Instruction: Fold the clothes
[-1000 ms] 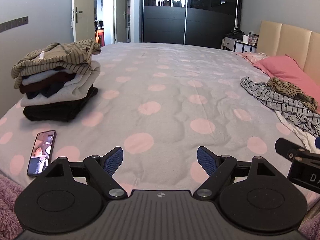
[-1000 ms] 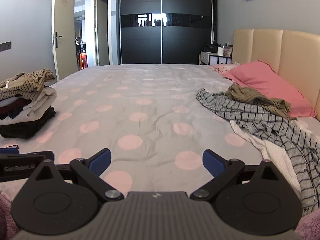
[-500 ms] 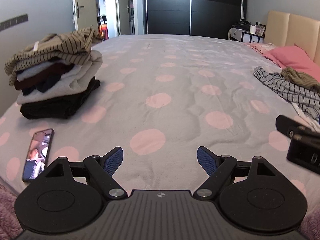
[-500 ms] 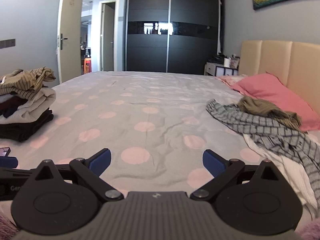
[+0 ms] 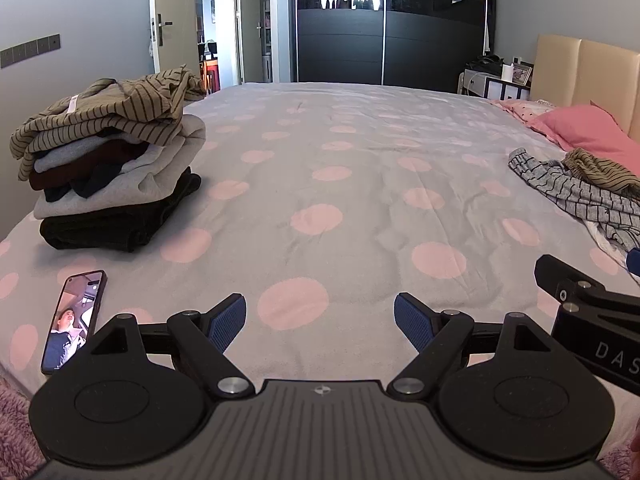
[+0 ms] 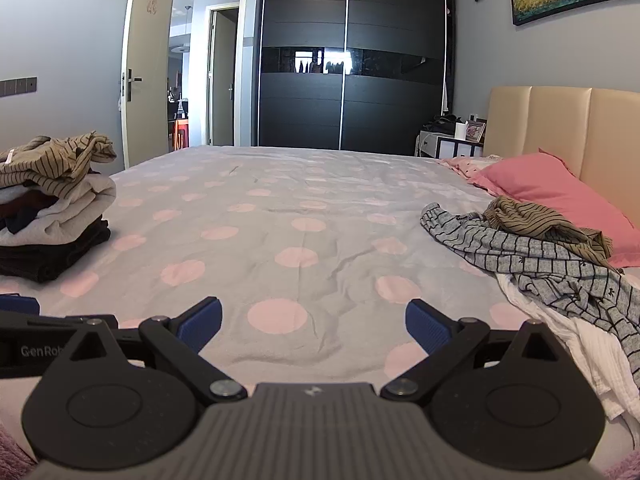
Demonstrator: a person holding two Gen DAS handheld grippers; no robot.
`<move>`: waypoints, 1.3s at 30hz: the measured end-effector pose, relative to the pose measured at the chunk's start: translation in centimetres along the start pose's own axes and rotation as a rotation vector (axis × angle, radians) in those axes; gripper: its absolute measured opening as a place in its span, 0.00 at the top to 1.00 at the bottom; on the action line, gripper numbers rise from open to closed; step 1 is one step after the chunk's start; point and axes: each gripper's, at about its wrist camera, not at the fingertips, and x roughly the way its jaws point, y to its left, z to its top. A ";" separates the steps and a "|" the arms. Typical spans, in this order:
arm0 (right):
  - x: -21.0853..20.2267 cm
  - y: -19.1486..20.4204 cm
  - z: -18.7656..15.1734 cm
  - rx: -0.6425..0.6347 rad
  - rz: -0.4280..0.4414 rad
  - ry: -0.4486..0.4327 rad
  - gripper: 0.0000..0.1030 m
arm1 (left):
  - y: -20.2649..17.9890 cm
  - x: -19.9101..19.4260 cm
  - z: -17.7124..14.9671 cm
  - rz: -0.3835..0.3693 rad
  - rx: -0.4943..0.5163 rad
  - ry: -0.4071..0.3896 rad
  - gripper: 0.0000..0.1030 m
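Both views are shifting slightly since a second ago as I am holding my left gripper [image 5: 320, 322] and right gripper [image 6: 314, 326] spread apart, gripping nothing, above the bed [image 5: 320, 184]. Unfolded clothes [image 6: 540, 256] are lying at right; the stack [image 5: 108, 172] is sitting at left.

Both cameras sit low at the near edge of the bed [image 5: 320, 168], each looking forward over its own wide-spread claw toward the dark wardrobe [image 6: 352, 60] on the far wall. The left view stands closer to the stack of folded clothes [image 5: 108, 176] and the phone [image 5: 74, 320], with the right claw [image 5: 592, 320] entering at its right edge. The right view stands closer to the pile of loose clothes [image 6: 552, 264] and the pink pillow [image 6: 552, 188], and both share the bed, stack, pile and wardrobe.
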 end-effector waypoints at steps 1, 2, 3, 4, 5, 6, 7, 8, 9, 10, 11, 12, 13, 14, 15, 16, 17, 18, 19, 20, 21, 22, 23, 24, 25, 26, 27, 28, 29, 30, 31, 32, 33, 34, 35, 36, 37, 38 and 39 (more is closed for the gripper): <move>-0.1 0.1 0.1 -0.002 0.002 -0.003 0.04 | 0.0 -0.1 0.0 0.001 0.004 0.000 0.21; -0.2 0.1 0.1 -0.004 0.005 -0.007 0.04 | 0.0 -0.1 0.0 0.003 0.007 -0.002 0.21; -0.3 0.2 0.1 -0.007 0.010 -0.010 0.03 | 0.0 -0.2 0.0 0.005 0.008 -0.004 0.21; -0.4 0.3 0.2 -0.010 0.015 -0.014 0.03 | 0.1 -0.2 0.0 0.007 0.007 -0.006 0.21; -0.5 0.3 0.2 -0.015 0.017 -0.020 0.03 | 0.1 -0.3 0.1 0.007 0.005 -0.007 0.21; -0.7 0.4 0.2 -0.019 0.019 -0.025 0.03 | 0.1 -0.3 0.1 0.007 0.004 -0.008 0.21; -0.7 0.4 0.2 -0.021 0.020 -0.028 0.03 | 0.1 -0.4 0.1 0.006 0.004 -0.009 0.21; -0.8 0.5 0.2 -0.023 0.022 -0.032 0.03 | 0.1 -0.4 0.1 0.006 0.007 -0.009 0.21; -0.9 0.5 0.2 -0.024 0.023 -0.036 0.03 | 0.0 -0.4 0.1 0.006 0.010 -0.009 0.21; -1.0 0.5 0.2 -0.024 0.025 -0.039 0.03 | 0.0 -0.4 0.1 0.006 0.013 -0.009 0.21; -1.0 0.5 0.3 -0.024 0.025 -0.040 0.03 | 0.0 -0.3 0.1 0.005 0.014 -0.009 0.21; -1.0 0.5 0.3 -0.023 0.026 -0.042 0.03 | 0.0 -0.3 0.1 0.004 0.016 -0.008 0.21; -1.1 0.5 0.3 -0.019 0.029 -0.046 0.03 | -0.1 -0.3 0.1 0.003 0.016 -0.008 0.21; -1.1 0.4 0.3 -0.016 0.032 -0.050 0.03 | -0.1 -0.3 0.1 0.004 0.016 -0.007 0.21; -1.1 0.4 0.3 -0.014 0.031 -0.051 0.03 | -0.1 -0.3 0.1 0.004 0.017 -0.007 0.21; -1.1 0.4 0.4 -0.012 0.031 -0.052 0.03 | -0.1 -0.3 0.1 0.005 0.019 -0.007 0.21; -1.1 0.4 0.4 -0.011 0.031 -0.053 0.03 | 0.0 -0.3 0.1 0.005 0.019 -0.007 0.21; -1.1 0.4 0.4 -0.009 0.031 -0.053 0.03 | 0.0 -0.3 0.1 0.004 0.016 -0.008 0.21; -1.1 0.4 0.4 -0.008 0.032 -0.054 0.03 | 0.0 -0.3 0.2 0.004 0.015 -0.009 0.21; -1.1 0.4 0.4 -0.007 0.033 -0.055 0.03 | 0.0 -0.3 0.2 0.005 0.015 -0.010 0.21; -1.1 0.4 0.4 -0.007 0.033 -0.056 0.03 | 0.0 -0.3 0.2 0.007 0.016 -0.011 0.21; -1.1 0.4 0.5 -0.006 0.034 -0.057 0.03 | 0.0 -0.3 0.2 0.007 0.016 -0.013 0.21; -1.2 0.4 0.5 -0.006 0.034 -0.058 0.03 | -0.1 -0.3 0.1 0.008 0.017 -0.013 0.21; -1.2 0.4 0.5 -0.006 0.034 -0.058 0.03 | -0.1 -0.3 0.1 0.008 0.018 -0.014 0.21; -1.2 0.4 0.5 -0.006 0.034 -0.058 0.03 | -0.1 -0.4 0.1 0.009 0.018 -0.015 0.21; -1.2 0.4 0.5 -0.005 0.034 -0.059 0.03 | -0.1 -0.4 0.1 0.009 0.018 -0.016 0.21; -1.2 0.3 0.5 -0.004 0.034 -0.059 0.03 | -0.1 -0.4 0.1 0.009 0.019 -0.017 0.21; -1.2 0.3 0.5 -0.004 0.034 -0.061 0.03 | -0.1 -0.4 0.1 0.009 0.020 -0.019 0.21; -1.3 0.3 0.5 -0.004 0.034 -0.063 0.03 | -0.1 -0.5 0.1 0.009 0.021 -0.020 0.21; -1.3 0.3 0.5 -0.004 0.035 -0.065 0.03 | -0.1 -0.5 0.1 0.009 0.023 -0.022 0.21; -1.4 0.3 0.5 -0.004 0.035 -0.067 0.03 | -0.1 -0.6 0.2 0.008 0.025 -0.024 0.21; -1.4 0.3 0.5 -0.004 0.036 -0.069 0.03 | -0.1 -0.6 0.2 0.008 0.027 -0.025 0.21; -1.4 0.3 0.5 -0.003 0.037 -0.073 0.03 | -0.1 -0.6 0.3 0.008 0.030 -0.026 0.21; -1.5 0.3 0.5 -0.003 0.039 -0.076 0.03 | -0.1 -0.7 0.3 0.008 0.033 -0.027 0.21; -1.5 0.2 0.6 -0.003 0.041 -0.077 0.03 | 0.0 -0.7 0.4 0.007 0.036 -0.027 0.21; -1.6 0.2 0.6 -0.002 0.042 -0.079 0.03 | 0.0 -0.7 0.4 0.005 0.037 -0.026 0.21; -1.6 0.2 0.6 -0.001 0.043 -0.080 0.03 | 0.1 -0.7 0.5 0.003 0.037 -0.024 0.21; -1.6 0.2 0.6 0.000 0.045 -0.081 0.03 | 0.2 -0.8 0.5 0.002 0.037 -0.023 0.21; -1.7 0.2 0.6 0.001 0.046 -0.083 0.03 | 0.2 -0.9 0.6 0.001 0.037 -0.021 0.21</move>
